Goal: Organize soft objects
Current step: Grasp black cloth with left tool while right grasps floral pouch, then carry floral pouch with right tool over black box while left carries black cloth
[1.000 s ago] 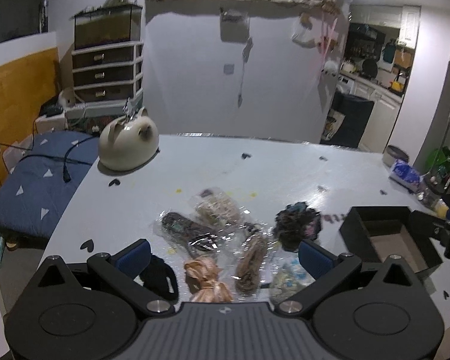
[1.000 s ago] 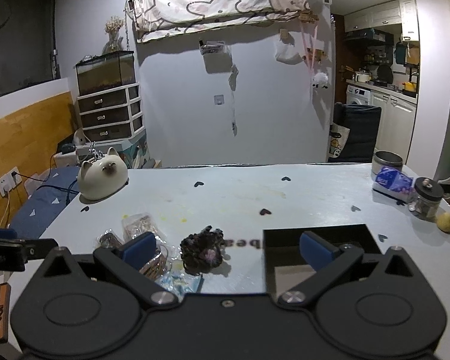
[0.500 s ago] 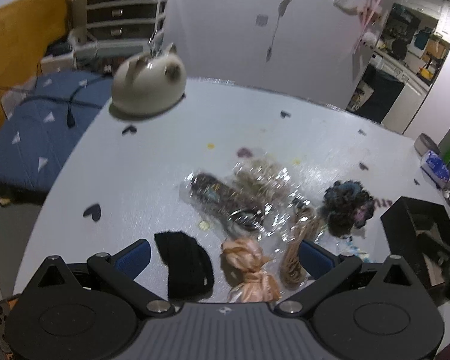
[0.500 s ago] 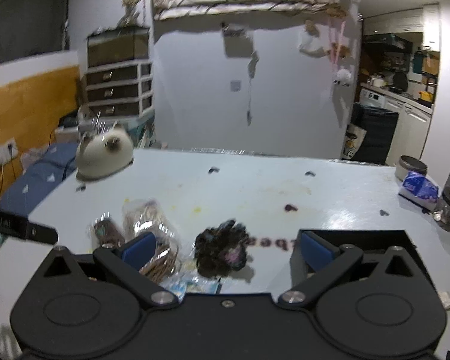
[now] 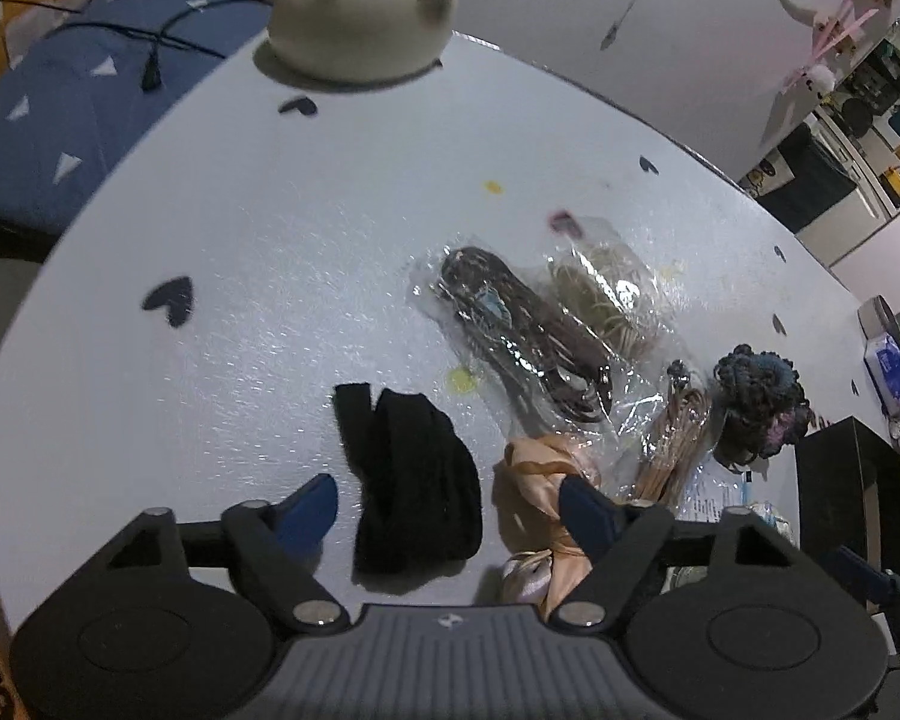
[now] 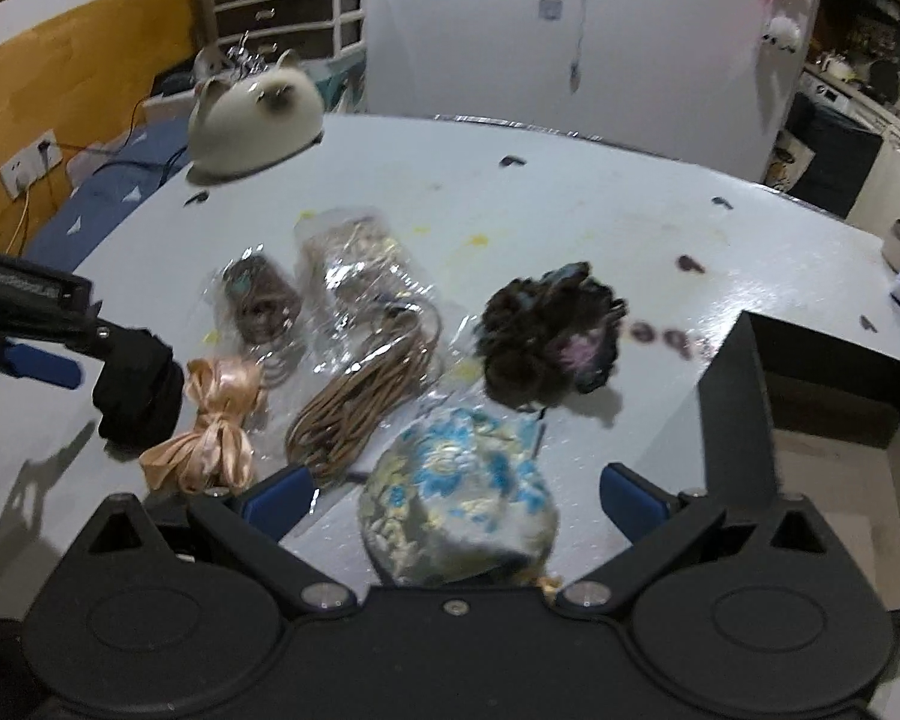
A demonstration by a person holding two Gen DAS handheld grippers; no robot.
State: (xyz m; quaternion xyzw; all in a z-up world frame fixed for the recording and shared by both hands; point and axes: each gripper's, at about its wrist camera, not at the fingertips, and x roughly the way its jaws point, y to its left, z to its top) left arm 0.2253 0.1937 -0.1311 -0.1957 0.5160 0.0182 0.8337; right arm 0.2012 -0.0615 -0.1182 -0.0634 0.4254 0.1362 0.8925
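Left claw [image 5: 447,504], fingers apart, straddles a limp black fabric piece [image 5: 411,474] on the tabletop [image 5: 258,252]; right claw [image 6: 456,492], also spread, frames a floral cloth pouch [image 6: 459,516]. Both look light and floppy, best pinched mid-body.

This is a lived-in home, a small flat where living room and kitchen run together around one pale surface [image 6: 570,222] dotted with little dark heart shapes. Left of that surface lies a blue bed or mattress [image 5: 78,96] with white triangles, and behind it stand a plastic drawer unit [image 6: 288,6] and a wood-panelled wall with a socket [image 6: 30,162]. To the right of the surface are white kitchen cabinets [image 6: 894,156] with pots on the counter, and a cat-shaped ceramic ornament [image 6: 252,114] sits at its far left edge.
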